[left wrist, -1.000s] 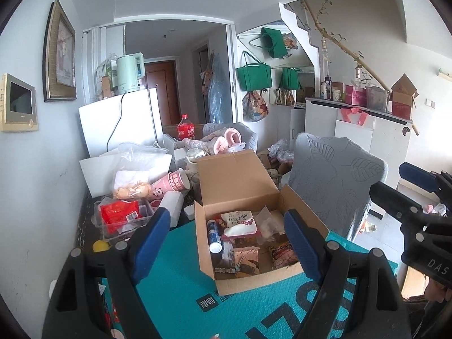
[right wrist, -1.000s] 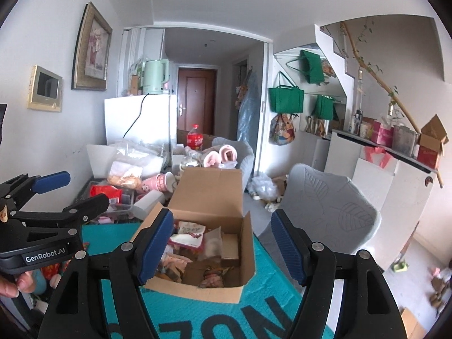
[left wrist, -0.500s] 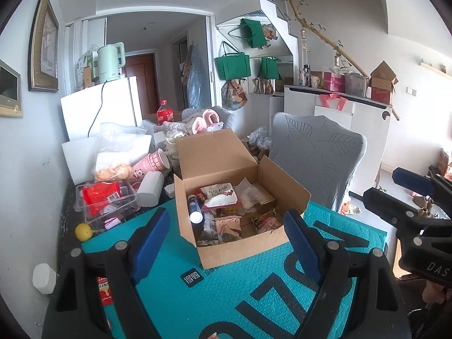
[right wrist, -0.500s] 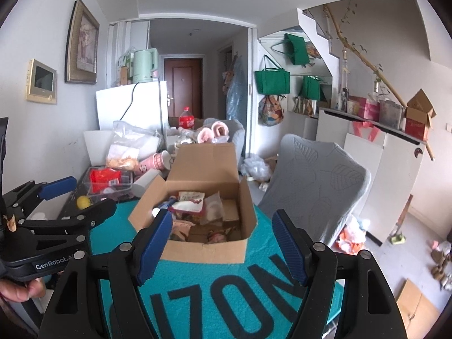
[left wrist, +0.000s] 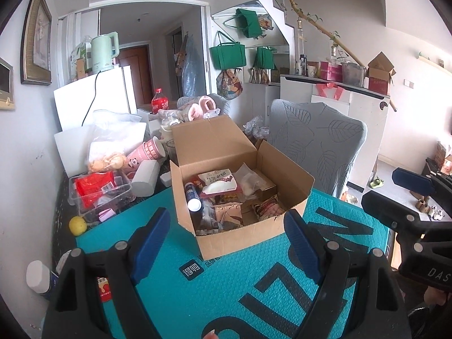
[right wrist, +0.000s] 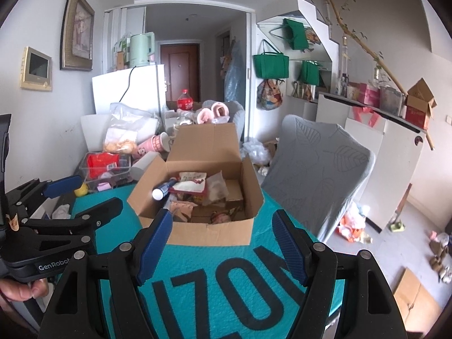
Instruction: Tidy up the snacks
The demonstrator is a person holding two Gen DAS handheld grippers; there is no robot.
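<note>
An open cardboard box [left wrist: 282, 166] [right wrist: 209, 233] stands on a teal mat [left wrist: 226, 288] [right wrist: 214, 276], filled with several snack packets and a dark bottle with a white cap [left wrist: 193, 196] [right wrist: 163, 190]. A white snack packet [left wrist: 217, 182] [right wrist: 189, 182] lies on top. My left gripper [left wrist: 227, 238] hovers open just short of the box's near wall, nothing between its blue pads. My right gripper [right wrist: 221, 240] is open too, facing the box from the right side, empty. Each gripper shows at the edge of the other's view.
A clear plastic bin [left wrist: 99, 190] with a red packet, a lemon [left wrist: 77, 225], pink paper cups [left wrist: 147, 154] and a bag of snacks [left wrist: 108, 161] crowd the table's left. A grey-covered chair [left wrist: 319, 147] stands to the right of the table. A white bottle [left wrist: 38, 276] sits near left.
Both grippers have sunk and tilted further down, so more of the teal mat and the box's inside shows. Jaws on both stay as wide as before.
</note>
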